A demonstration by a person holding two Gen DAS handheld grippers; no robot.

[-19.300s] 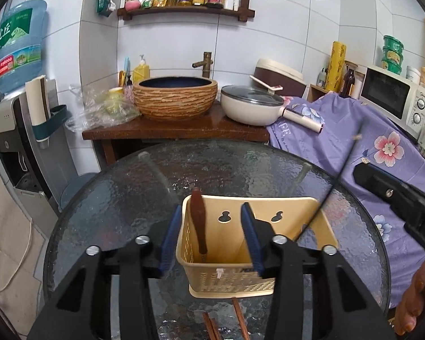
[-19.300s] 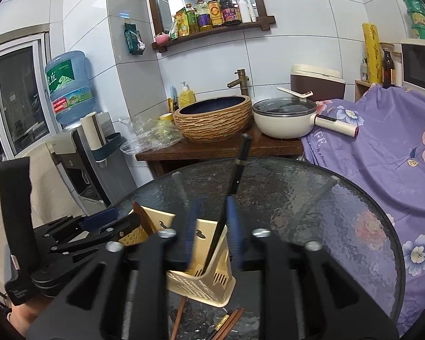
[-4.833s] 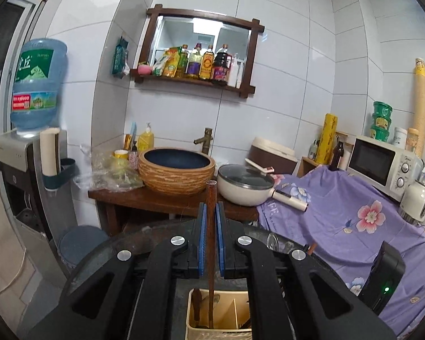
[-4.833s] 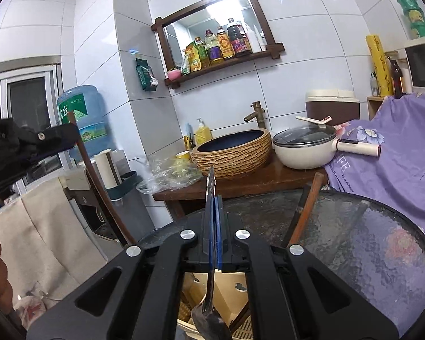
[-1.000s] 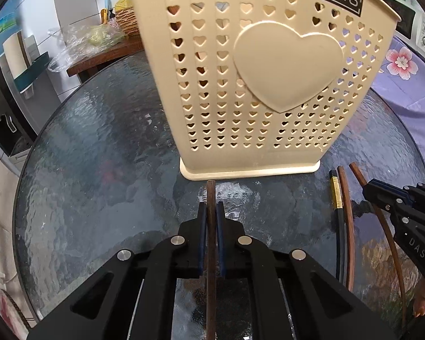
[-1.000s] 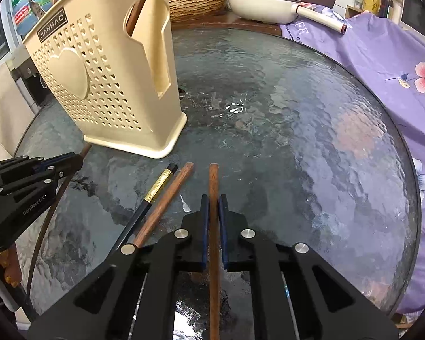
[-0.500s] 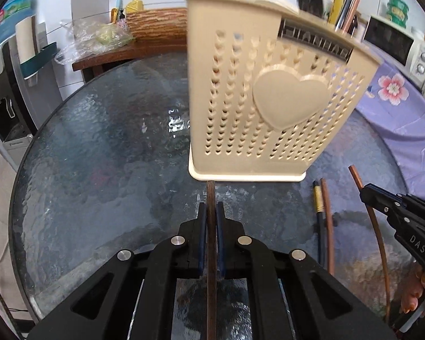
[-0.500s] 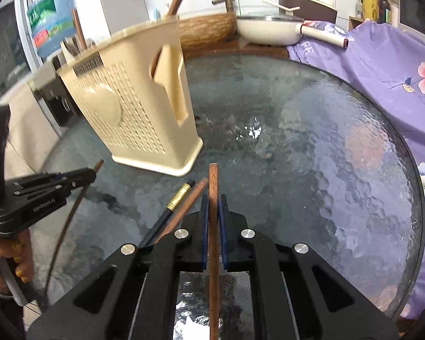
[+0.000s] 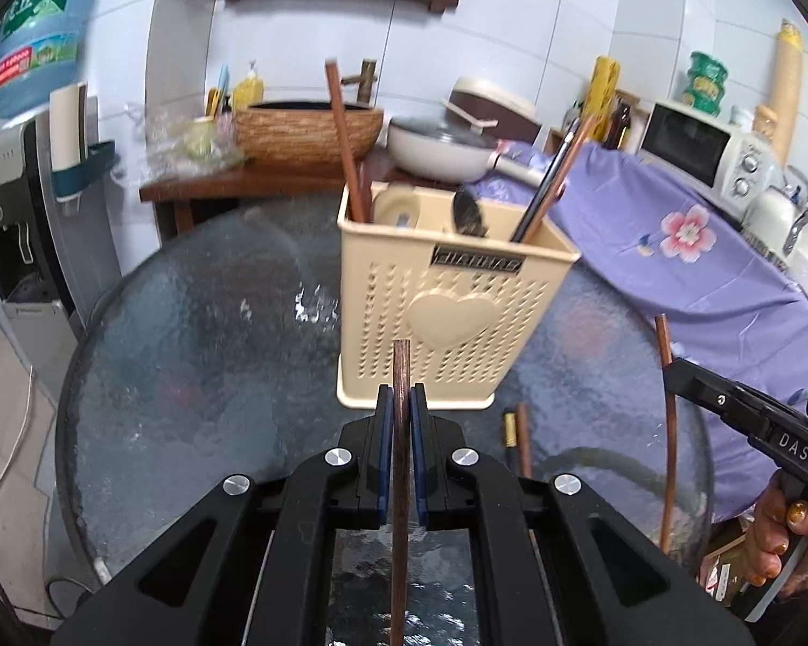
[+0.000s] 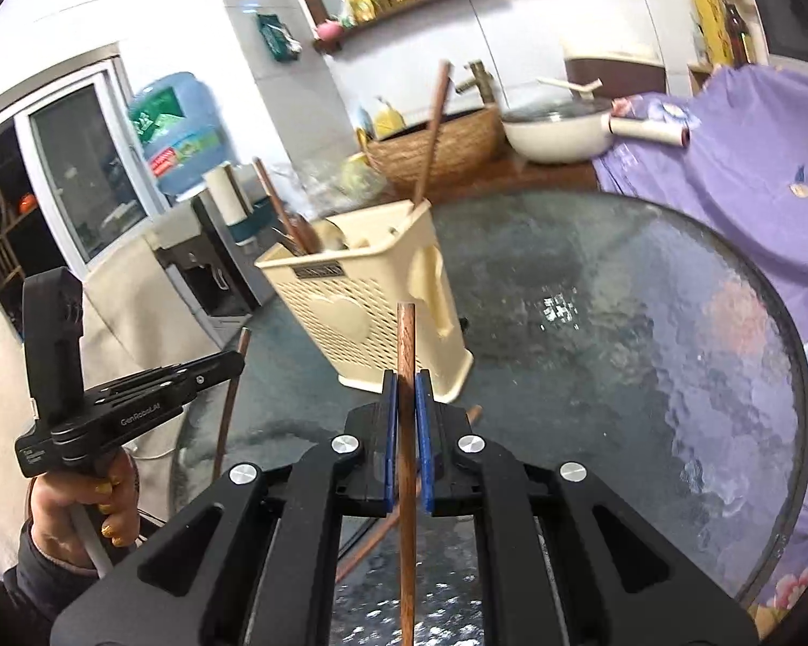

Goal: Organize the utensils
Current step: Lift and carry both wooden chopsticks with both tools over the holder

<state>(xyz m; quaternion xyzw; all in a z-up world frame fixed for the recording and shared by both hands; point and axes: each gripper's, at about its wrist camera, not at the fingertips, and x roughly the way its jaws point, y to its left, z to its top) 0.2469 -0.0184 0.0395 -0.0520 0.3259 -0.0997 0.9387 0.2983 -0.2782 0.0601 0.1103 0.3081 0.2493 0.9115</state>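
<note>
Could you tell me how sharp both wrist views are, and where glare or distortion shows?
Left wrist view: the gripper and its chopstick are crisp, the holder and shelf smeared by motion; glare flecks on the glass table. Right wrist view: the gripper is sharp, the background blurred, a bright reflection on the table. Both bend the walls at the edges.

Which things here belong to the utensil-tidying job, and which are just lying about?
Job:
left gripper with its chopstick
right gripper with its chopstick
holder
loose chopsticks on the table

Lying about:
pan
microwave
water bottle
purple cloth
</note>
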